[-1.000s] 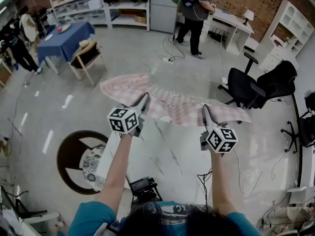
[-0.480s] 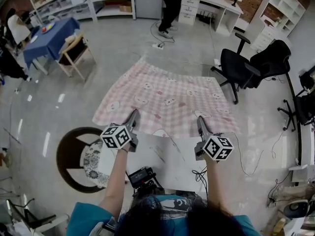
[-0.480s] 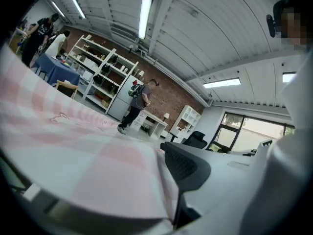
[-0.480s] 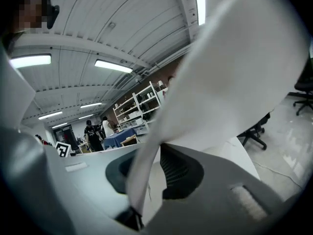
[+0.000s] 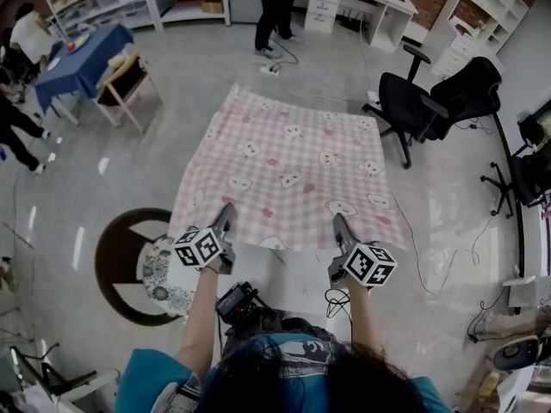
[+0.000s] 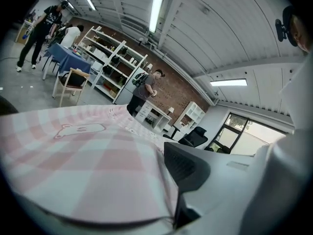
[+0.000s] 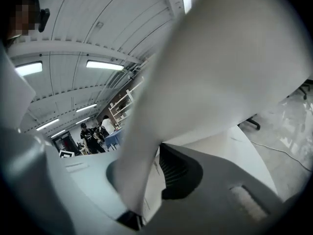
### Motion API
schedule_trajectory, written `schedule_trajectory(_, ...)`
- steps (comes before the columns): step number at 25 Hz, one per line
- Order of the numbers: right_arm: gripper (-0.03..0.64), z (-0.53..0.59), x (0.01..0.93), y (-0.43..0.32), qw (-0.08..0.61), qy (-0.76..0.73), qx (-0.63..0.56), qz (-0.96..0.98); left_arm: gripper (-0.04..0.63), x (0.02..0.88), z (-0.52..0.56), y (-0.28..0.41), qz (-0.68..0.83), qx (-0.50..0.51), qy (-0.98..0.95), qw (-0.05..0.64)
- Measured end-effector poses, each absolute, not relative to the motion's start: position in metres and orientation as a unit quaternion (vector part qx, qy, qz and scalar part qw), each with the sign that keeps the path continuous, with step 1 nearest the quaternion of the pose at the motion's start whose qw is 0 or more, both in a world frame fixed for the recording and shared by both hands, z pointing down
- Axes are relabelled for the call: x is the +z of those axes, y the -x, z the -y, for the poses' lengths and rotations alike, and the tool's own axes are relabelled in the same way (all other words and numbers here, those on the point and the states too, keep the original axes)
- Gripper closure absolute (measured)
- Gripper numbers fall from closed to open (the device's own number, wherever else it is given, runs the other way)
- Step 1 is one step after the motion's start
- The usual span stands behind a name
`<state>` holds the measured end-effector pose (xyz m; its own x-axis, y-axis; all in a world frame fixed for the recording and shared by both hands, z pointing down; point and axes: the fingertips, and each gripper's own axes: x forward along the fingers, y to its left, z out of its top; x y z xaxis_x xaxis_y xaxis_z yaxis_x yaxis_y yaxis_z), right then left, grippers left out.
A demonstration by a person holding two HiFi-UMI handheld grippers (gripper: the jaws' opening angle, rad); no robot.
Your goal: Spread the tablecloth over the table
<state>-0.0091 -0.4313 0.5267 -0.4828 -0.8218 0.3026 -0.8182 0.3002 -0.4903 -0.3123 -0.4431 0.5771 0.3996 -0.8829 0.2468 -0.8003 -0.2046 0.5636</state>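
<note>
**Tablecloth** (image 5: 288, 170): pink-and-white check, printed with small animal faces and flowers. Spread out nearly flat over the table, far edge toward the standing person, near edge gripped at two places. Lying on the top or floating just above it: not clear.

**Table** (image 5: 293, 272): white top with marble veining. Only a bare strip showing at the near side, between the two grippers; the rest covered by the cloth.

**Left gripper** (image 5: 225, 220): marker cube nearest the wrist, jaws pointing away from the person. Pinching the near edge of the tablecloth, a little in from its left corner. In the left gripper view, fabric draped across one jaw and caught against the dark ribbed pad of the other. Jaws just now closing further, cloth between them.

**Right gripper** (image 5: 338, 231): same posture, clamped on the near edge, a little in from the right corner. In the right gripper view, a fold of pale cloth running down between the jaws to their base. Jaws likewise just now closing further on the fabric.

**Surroundings:**
- Grey floor (image 5: 448, 213).
- Blue-covered table (image 5: 82, 58) and wooden chair (image 5: 127, 89) at upper left.
- Black office chairs (image 5: 413, 110) at right.
- White desk (image 5: 362, 3) along the far wall.
- Standing person (image 5: 274, 11) beyond the cloth.
- Round dark floor mat (image 5: 120, 265) beside the table's near left corner.
- Loose cable (image 5: 413, 261) on the floor at right.
</note>
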Motion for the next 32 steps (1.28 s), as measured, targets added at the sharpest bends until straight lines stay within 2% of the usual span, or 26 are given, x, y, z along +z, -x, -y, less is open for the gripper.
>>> schedule_trajectory(22,0.591,0.322,0.579,0.001,0.049,0.507,-0.383,-0.771,0.506,0.610,0.338,0.315,0.554,-0.015,-0.755,0.350)
schedule_trajectory(28,0.589,0.293,0.604,0.006,0.101,0.512,-0.451,-0.724,0.500,0.629,0.318,0.323,0.552,-0.001,-0.742,0.379)
schedule_trajectory(32,0.577,0.272,0.627,0.005,0.099,0.510,-0.497,-0.695,0.477,0.644,0.299,0.331,0.570,0.004,-0.719,0.398)
